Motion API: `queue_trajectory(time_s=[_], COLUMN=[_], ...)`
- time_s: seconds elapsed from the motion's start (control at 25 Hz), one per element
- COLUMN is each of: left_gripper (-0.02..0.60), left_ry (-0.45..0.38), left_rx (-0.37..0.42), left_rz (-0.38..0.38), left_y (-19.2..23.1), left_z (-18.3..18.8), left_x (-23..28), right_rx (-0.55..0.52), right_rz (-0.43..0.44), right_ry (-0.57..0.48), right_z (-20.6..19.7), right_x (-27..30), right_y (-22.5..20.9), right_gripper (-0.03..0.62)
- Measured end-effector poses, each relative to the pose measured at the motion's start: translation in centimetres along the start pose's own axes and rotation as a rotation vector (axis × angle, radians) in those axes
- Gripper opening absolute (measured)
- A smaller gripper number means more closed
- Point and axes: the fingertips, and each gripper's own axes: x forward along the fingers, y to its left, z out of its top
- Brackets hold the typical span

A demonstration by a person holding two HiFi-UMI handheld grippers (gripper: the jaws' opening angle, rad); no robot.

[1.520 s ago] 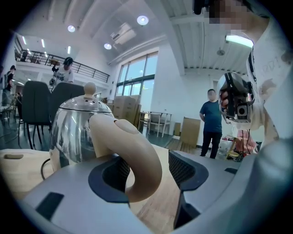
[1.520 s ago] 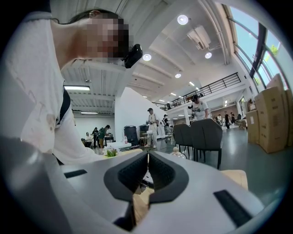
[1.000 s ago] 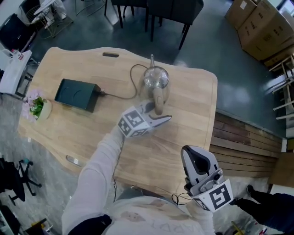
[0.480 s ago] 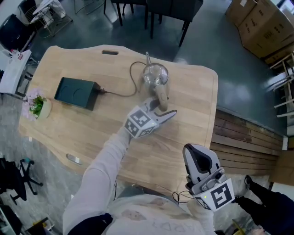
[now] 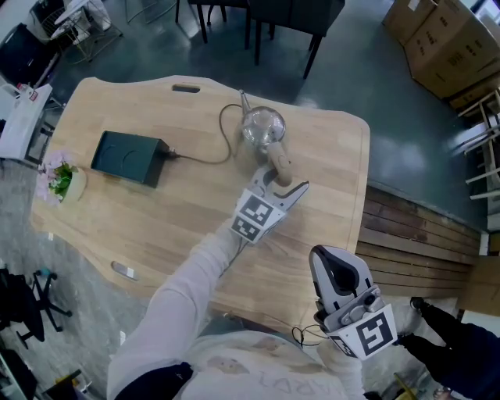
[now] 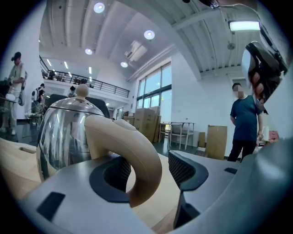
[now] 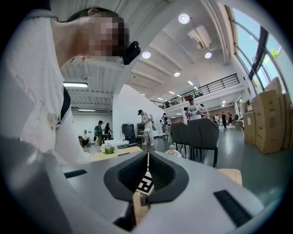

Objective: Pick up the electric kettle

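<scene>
The electric kettle (image 5: 262,128) is shiny steel with a cream handle (image 5: 280,165) and stands on the far part of the wooden table (image 5: 148,226). My left gripper (image 5: 283,186) is open, and its jaws stand either side of the handle (image 6: 132,155). In the left gripper view the kettle body (image 6: 64,132) fills the left, with a round knob on its lid. The left jaw pad is next to the handle and a gap shows on the right. My right gripper (image 5: 334,275) is shut and empty, held low off the table's near right edge.
A dark flat box (image 5: 129,159) lies left of the kettle, its cable (image 5: 205,162) looping towards the kettle. A small flower pot (image 5: 64,181) sits at the table's left edge. Chairs (image 5: 273,16) stand beyond the table, cardboard boxes (image 5: 445,43) at the far right.
My left gripper has moved right and forward, from beside the kettle's handle to having its jaws around it. The right gripper has barely moved.
</scene>
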Motion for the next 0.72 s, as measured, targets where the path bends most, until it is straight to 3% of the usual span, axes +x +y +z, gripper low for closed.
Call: queue_trajectory(time_s=[0.72], left_gripper=[0.238], left_ry=[-0.009], left_rx=[0.010], left_rz=[0.296], left_y=[1.5], left_z=[-0.1], left_x=[2.8], right_rx=[0.006], right_rz=[-0.023], right_ry=[0.011], right_z=[-0.5], right_x=[-0.8], right_y=[-0.8], right_gripper=[0.018])
